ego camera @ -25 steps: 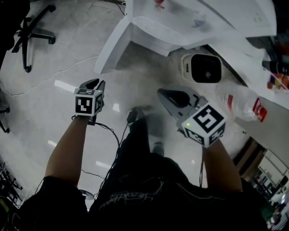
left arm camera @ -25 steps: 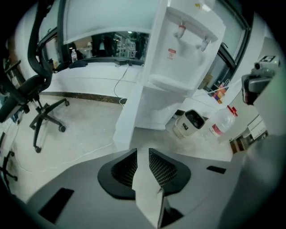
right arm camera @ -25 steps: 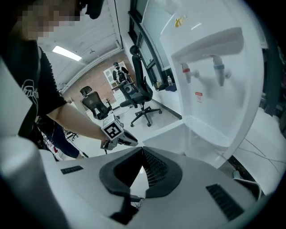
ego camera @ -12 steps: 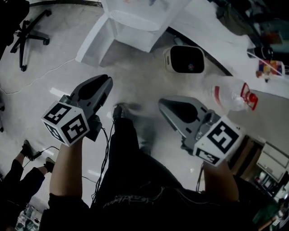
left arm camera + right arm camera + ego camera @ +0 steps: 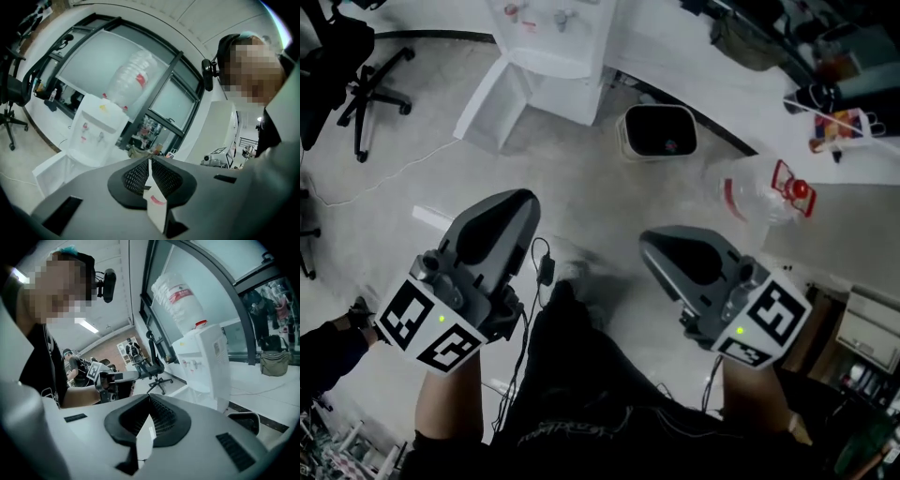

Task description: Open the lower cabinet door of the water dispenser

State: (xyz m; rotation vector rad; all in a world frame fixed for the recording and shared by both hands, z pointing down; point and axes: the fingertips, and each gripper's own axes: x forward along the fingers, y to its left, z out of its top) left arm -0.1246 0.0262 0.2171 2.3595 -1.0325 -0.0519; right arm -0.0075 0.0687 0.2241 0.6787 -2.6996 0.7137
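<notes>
Now the lower cabinet door (image 5: pixel 484 96) stands open; left gripper (image 5: pixel 149 161) just closed empty, right gripper (image 5: pixel 150 397) shut.

Pale floor (image 5: pixel 609 202), water dispenser (image 5: pixel 555 58), bin (image 5: pixel 623 137), office chair (image 5: pixel 371 82)

Water dispenser (image 5: pixel 551 42): top cut off by the far frame edge in head view. Lower cabinet door (image 5: pixel 47 171) is partly hidden behind left gripper (image 5: pixel 150 163) in its view.

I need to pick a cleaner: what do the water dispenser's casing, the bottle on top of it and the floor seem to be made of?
Water dispenser: likely plastic, with smooth matte white panels.
Bottle: clear plastic, ribbed and see-through.
Floor: probably polished stone or tile; it is pale, glossy and mirrors the ceiling lights.
</notes>
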